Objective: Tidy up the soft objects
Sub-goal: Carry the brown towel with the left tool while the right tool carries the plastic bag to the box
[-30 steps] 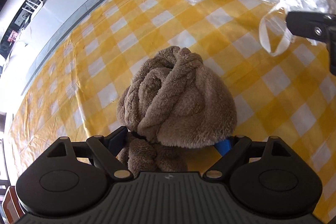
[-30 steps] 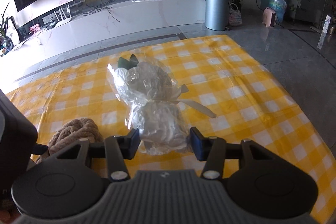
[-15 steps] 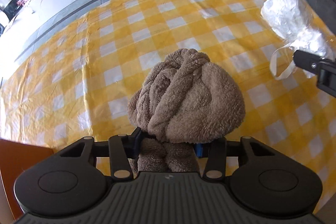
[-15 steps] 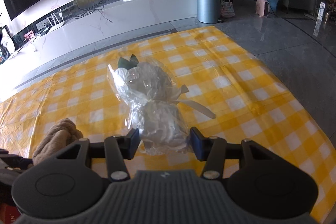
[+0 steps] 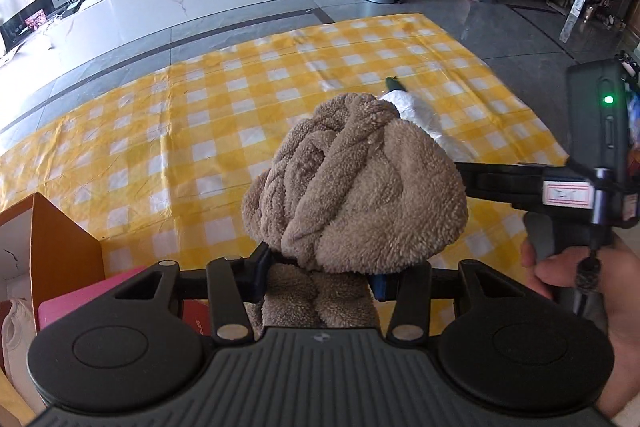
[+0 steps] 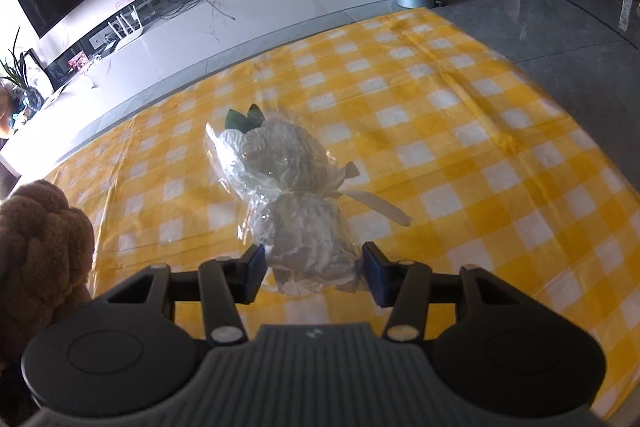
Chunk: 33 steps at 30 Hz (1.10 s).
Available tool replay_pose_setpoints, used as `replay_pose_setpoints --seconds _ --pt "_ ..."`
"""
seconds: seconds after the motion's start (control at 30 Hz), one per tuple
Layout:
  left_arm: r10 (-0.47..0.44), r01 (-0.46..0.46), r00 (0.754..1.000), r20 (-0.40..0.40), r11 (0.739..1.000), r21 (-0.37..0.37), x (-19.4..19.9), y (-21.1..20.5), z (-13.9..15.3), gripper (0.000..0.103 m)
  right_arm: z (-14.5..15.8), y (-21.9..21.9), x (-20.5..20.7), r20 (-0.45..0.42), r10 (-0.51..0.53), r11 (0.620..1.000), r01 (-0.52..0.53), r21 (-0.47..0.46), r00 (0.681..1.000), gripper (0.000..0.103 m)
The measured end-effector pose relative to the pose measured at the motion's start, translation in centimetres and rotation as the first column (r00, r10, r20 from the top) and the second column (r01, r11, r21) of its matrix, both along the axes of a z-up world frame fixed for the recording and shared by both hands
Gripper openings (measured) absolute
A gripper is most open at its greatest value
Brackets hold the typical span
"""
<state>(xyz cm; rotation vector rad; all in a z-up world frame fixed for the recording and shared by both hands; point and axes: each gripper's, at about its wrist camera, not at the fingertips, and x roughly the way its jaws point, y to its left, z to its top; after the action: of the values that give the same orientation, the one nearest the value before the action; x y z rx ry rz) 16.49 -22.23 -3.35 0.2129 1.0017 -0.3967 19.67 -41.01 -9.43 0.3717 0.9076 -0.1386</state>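
Two soft things: a brown plush bundle held up, and a wrapped white soft toy over the checked cloth.

The fuzzy brown plush bundle (image 5: 356, 195), twisted into thick rope-like folds with a rounded dome top, is clamped at its narrow lower part and stands upright. The white soft toy in crinkled clear plastic wrap (image 6: 292, 195), tied at its waist with a pale ribbon and tipped with dark green leaves, is gripped at its near end.

two close wrist views, angled down, sharing checkered cloth (image 5: 224, 131) (image 6: 460, 155)
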Motion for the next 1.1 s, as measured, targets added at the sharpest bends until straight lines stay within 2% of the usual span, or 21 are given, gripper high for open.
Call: replay_pose_setpoints --seconds 0.1,0.17,0.33,0.4,0.53,0.7,0.73,0.8,0.87,0.93,1.03,1.1 --pt "-0.024 0.022 0.999 -0.048 0.999 -0.046 -0.5 0.8 0.0 0.053 -0.7 2.0 -0.6 -0.052 0.050 0.996 -0.053 -0.074 0.997 0.051" --pt "-0.049 0.043 0.996 -0.070 0.996 -0.084 -1.2 1.4 0.6 0.053 -1.1 2.8 -1.2 -0.076 0.081 0.992 -0.087 -0.087 0.994 0.051" --pt "-0.062 0.061 0.998 -0.007 0.990 -0.126 -2.3 3.1 2.5 0.053 -0.9 4.4 -2.3 -0.119 0.126 0.981 -0.141 -0.135 0.985 0.052" --pt "-0.083 0.083 0.997 0.006 0.983 -0.162 -2.3 4.3 3.4 0.053 -0.3 4.5 -2.8 -0.097 0.154 0.982 -0.164 -0.099 0.983 0.052" --pt "-0.074 0.079 0.997 0.028 0.974 -0.210 -2.3 7.2 5.2 0.053 1.7 3.8 -3.6 -0.020 0.125 0.991 -0.126 -0.035 0.992 0.052" --pt "-0.031 0.057 0.993 0.112 0.969 -0.240 -2.8 10.5 7.5 0.053 5.6 4.2 -4.6 0.112 0.108 0.993 -0.114 0.043 0.988 0.047" --pt "-0.018 0.049 0.992 0.123 0.966 -0.253 -2.9 11.4 8.0 0.053 6.8 4.8 -4.7 0.141 0.113 0.992 -0.120 0.042 0.984 0.037" --pt "0.006 0.031 0.991 0.130 0.957 -0.287 -3.2 13.0 8.6 0.053 8.8 6.1 -4.8 0.184 0.120 0.991 -0.128 0.032 0.976 0.030" --pt "0.026 0.017 0.991 0.133 0.949 -0.314 -3.4 14.6 9.1 0.053 10.5 7.7 -4.8 0.207 0.147 0.989 -0.150 -0.001 0.967 0.030" --pt "0.043 0.003 0.990 0.135 0.946 -0.323 -3.6 15.5 9.3 0.053 11.3 9.9 -4.5 0.178 0.193 0.980 -0.180 -0.088 0.965 0.030" --pt "0.066 -0.023 0.991 0.115 0.940 -0.342 -3.7 16.5 9.0 0.053 9.4 13.1 -3.7 0.054 0.261 0.926 -0.234 -0.297 0.964 0.033" --pt "0.051 -0.009 0.993 0.111 0.938 -0.346 -3.8 16.4 8.9 0.053 7.5 13.3 -3.1 -0.001 0.253 0.920 -0.241 -0.308 0.967 0.042"
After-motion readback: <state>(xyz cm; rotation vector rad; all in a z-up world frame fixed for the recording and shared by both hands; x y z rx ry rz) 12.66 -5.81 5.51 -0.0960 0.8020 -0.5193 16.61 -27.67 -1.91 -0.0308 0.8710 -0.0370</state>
